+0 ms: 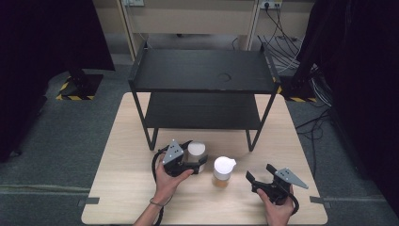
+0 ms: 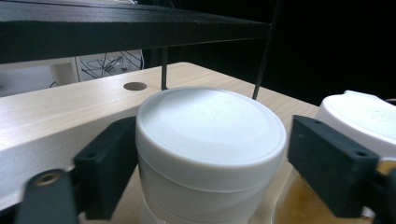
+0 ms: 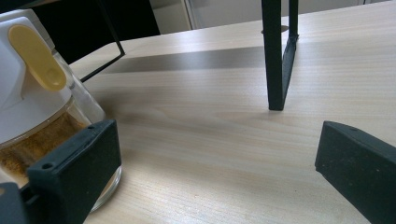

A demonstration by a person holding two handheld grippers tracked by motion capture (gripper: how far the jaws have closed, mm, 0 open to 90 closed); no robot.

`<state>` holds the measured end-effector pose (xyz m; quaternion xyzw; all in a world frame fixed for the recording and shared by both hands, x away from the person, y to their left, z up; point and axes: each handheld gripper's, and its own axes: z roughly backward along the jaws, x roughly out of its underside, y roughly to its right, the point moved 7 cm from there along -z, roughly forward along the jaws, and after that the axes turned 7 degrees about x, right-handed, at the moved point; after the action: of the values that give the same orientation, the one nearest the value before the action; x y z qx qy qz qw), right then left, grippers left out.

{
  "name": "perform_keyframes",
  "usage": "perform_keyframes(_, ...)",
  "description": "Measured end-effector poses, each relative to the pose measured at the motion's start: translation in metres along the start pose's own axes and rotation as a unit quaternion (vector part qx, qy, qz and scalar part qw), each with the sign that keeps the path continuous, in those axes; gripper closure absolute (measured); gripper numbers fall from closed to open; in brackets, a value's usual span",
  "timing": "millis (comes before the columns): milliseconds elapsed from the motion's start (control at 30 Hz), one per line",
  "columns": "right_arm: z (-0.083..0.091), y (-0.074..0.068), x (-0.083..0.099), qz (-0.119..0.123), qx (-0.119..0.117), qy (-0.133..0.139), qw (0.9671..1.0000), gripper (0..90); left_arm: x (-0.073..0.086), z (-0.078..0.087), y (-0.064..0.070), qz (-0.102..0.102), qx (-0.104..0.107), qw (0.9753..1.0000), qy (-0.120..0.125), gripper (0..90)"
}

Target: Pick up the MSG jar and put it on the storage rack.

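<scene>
A white round lidded jar (image 1: 196,149) stands on the table in front of the black shelf. My left gripper (image 1: 195,158) is open around it; in the left gripper view the jar (image 2: 210,140) sits between the jaws, the left jaw against its side and the right jaw a little off it. A glass jar (image 1: 223,170) with a white flip lid and brown contents stands just right of it. My right gripper (image 1: 260,173) is open and holds nothing, right of the glass jar (image 3: 32,112), which stands beside its left jaw.
A black two-tier shelf (image 1: 202,70) stands on the far half of the light wooden table (image 1: 131,141), both tiers bare. One of its legs (image 3: 278,51) rises ahead of my right gripper. Cables lie on the floor at the back right.
</scene>
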<state>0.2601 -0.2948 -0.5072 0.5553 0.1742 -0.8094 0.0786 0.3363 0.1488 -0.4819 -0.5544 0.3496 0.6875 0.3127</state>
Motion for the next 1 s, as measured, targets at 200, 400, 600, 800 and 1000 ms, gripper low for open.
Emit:
perform_keyframes(200,-0.0002,0.0003,-0.0001,-0.001,0.001,0.0,1.0,0.5,0.0008,-0.0013,-0.0002,0.008,-0.008,0.9999,0.002,28.9)
perform_keyframes(400,-0.0002,0.0,-0.0001,0.0,0.001,0.0,1.0,0.5,0.0054,-0.0014,0.001,0.008,-0.013,0.9998,0.012,31.1)
perform_keyframes(600,-0.0001,0.0001,0.0,0.0,0.001,0.0,1.0,0.5,0.0045,-0.0012,0.0013,0.009,-0.014,0.9998,0.009,31.5)
perform_keyframes(800,-0.0001,0.0001,0.0,-0.001,0.001,0.0,1.0,0.5,-0.0001,-0.002,0.0062,0.009,-0.028,0.9996,-0.001,31.9)
perform_keyframes(1000,-0.0003,0.0001,-0.0002,0.0,0.001,-0.001,1.0,0.5,-0.004,-0.001,0.0051,0.018,-0.033,0.9993,-0.008,32.1)
